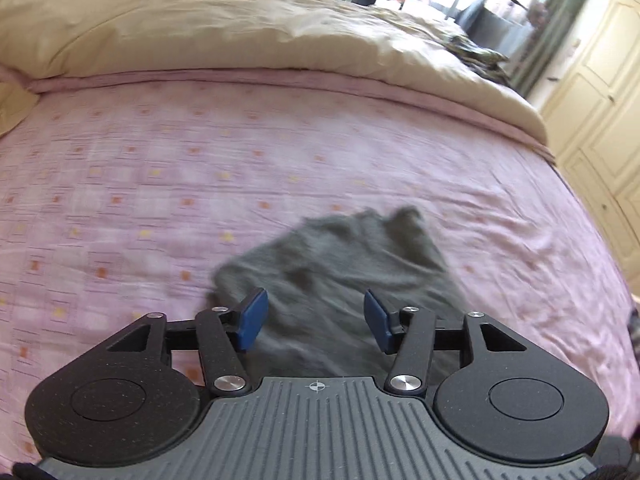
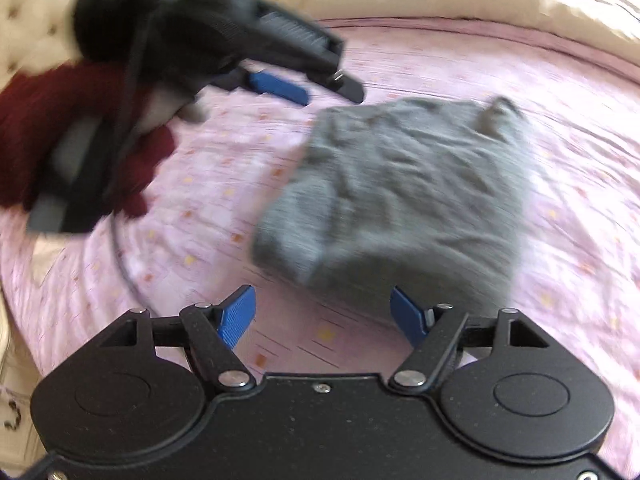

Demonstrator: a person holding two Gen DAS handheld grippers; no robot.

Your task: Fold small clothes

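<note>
Across the bed, a pink checked bedspread [image 1: 160,168] covers most of both views, with a cream duvet [image 1: 200,28] bunched along its far edge. On the bedspread lies a grey garment [image 2: 400,192], folded into a rough rectangle with one corner sticking up at its far side. The left gripper [image 1: 315,320] hovers over the garment's near edge, blue pads [image 1: 251,319] spread apart and holding nothing. The right gripper [image 2: 325,318] hangs just short of the garment's near edge, fingers likewise parted and empty. In the right wrist view, a dark red sleeve [image 2: 48,128] shows behind the left gripper.
</note>
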